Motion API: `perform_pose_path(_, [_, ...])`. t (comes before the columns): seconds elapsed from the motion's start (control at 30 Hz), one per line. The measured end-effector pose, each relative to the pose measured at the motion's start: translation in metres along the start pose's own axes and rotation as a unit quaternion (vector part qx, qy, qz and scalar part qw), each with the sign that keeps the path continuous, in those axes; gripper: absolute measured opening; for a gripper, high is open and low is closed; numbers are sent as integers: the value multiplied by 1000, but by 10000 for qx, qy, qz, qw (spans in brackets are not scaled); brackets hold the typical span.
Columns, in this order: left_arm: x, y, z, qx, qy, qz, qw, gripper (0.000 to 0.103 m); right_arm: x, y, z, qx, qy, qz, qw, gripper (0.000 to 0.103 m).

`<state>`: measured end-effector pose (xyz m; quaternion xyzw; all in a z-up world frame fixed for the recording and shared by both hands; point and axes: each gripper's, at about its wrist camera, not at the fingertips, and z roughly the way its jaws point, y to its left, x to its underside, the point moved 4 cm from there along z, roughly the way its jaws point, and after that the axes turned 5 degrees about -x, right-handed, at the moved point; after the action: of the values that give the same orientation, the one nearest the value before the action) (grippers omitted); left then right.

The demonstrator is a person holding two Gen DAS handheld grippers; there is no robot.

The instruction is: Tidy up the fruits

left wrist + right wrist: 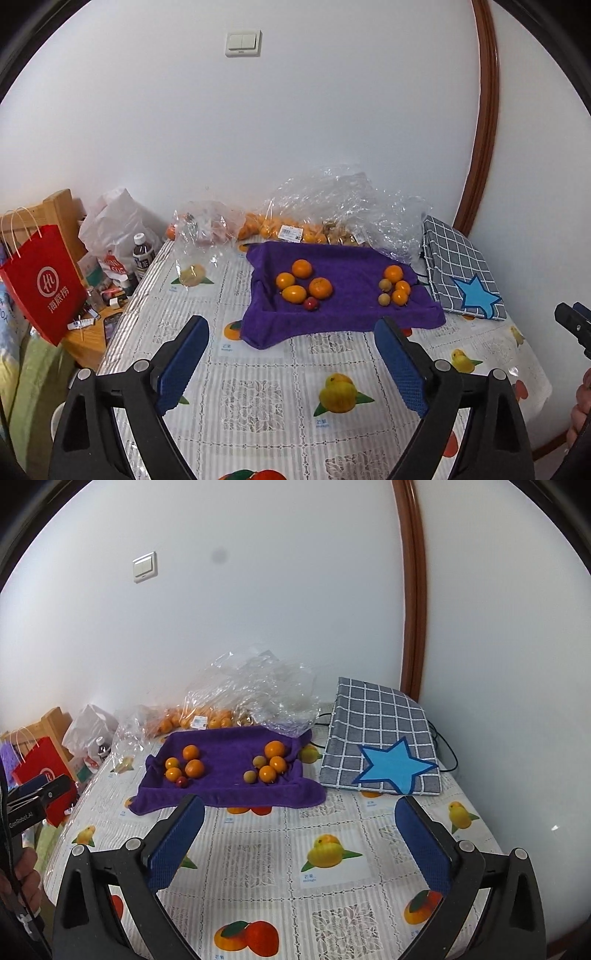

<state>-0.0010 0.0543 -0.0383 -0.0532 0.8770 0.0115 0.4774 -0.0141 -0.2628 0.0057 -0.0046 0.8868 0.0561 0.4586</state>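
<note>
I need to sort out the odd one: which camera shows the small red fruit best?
The left wrist view: the small red fruit is larger there and sits clear of the oranges. In the right wrist view it is smaller, off left.

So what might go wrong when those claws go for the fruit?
The oranges lie touching in tight clusters on the soft purple towel; closing on one may nudge its neighbours and set them rolling. The small red fruit sits tight against bigger fruit, so the wide-open left gripper may struggle to single it out.
</note>
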Motion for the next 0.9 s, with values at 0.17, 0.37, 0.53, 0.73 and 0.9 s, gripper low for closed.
perform_pose_path(0.17, [2,-2,0,-26,53,18,10000,91,0,0,-3,-21,-26,22,10000,102])
perform_pose_path(0.37, [3,-2,1,-31,58,0,10000,91,2,4,-3,-18,4,-50,10000,102])
perform_pose_path(0.53, [4,-4,2,-44,74,31,10000,91,4,6,-1,-41,34,-22,10000,102])
perform_pose_path(0.73, [3,-5,2,-39,63,38,10000,91,6,7,0,-34,49,-62,10000,102])
perform_pose_path(0.9, [4,-6,3,-65,81,63,9999,91,7,8,1,-54,48,-45,10000,102])
